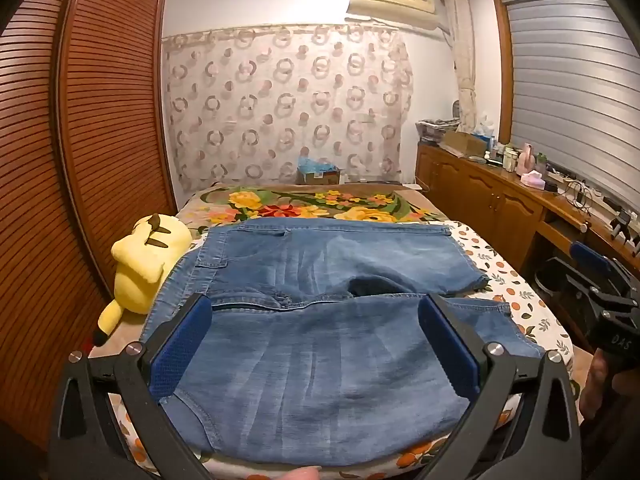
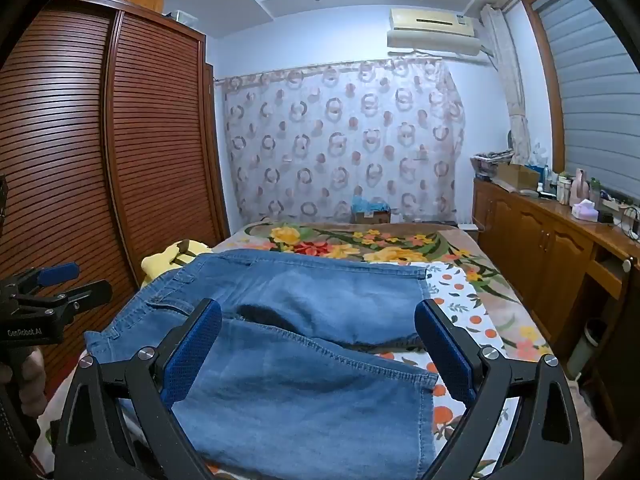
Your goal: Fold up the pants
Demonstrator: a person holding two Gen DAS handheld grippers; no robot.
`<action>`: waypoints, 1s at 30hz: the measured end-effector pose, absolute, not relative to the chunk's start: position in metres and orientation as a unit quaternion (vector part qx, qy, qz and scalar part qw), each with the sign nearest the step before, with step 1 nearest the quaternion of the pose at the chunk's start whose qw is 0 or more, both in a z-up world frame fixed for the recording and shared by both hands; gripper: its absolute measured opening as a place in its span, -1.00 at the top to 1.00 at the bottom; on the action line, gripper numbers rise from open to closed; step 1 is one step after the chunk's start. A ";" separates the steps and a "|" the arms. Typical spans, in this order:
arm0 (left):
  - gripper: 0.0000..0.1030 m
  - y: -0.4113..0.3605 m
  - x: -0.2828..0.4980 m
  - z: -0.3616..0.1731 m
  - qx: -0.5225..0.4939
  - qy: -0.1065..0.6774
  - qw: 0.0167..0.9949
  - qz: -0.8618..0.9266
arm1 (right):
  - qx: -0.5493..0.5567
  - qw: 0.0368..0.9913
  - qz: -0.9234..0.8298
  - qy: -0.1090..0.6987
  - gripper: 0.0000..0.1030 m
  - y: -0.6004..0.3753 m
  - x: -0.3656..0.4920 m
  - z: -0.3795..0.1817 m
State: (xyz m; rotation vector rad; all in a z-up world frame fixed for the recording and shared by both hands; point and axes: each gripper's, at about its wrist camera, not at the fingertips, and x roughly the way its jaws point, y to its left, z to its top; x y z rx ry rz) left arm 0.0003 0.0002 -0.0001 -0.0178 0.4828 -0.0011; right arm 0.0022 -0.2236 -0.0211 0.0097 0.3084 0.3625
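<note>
Blue denim pants (image 1: 320, 320) lie spread flat on the bed, waistband to the left, two legs side by side running right. They also show in the right wrist view (image 2: 304, 360). My left gripper (image 1: 316, 340) is open and empty, hovering above the near leg. My right gripper (image 2: 318, 344) is open and empty, above the near leg toward the hems. The right gripper shows at the right edge of the left wrist view (image 1: 592, 280); the left gripper shows at the left edge of the right wrist view (image 2: 52, 284).
A yellow plush toy (image 1: 148, 256) lies left of the pants by the louvered wardrobe (image 1: 80, 160). A floral blanket (image 1: 312, 202) covers the far bed. A cluttered wooden sideboard (image 1: 520, 196) runs along the right. A cardboard box (image 1: 320, 174) sits at the bed's far end.
</note>
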 end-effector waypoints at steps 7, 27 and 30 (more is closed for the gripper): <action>-1.00 0.001 0.001 0.000 -0.009 0.236 0.972 -0.001 | 0.005 0.971 0.182 0.156 -0.90 -0.221 0.005 -0.023; -1.00 0.000 0.000 0.000 -0.004 0.235 0.972 0.001 | 0.005 0.973 0.178 0.150 -0.90 -0.224 0.000 -0.018; -1.00 0.000 0.000 0.000 -0.004 0.235 0.972 0.001 | 0.006 0.973 0.178 0.150 -0.90 -0.224 0.000 -0.017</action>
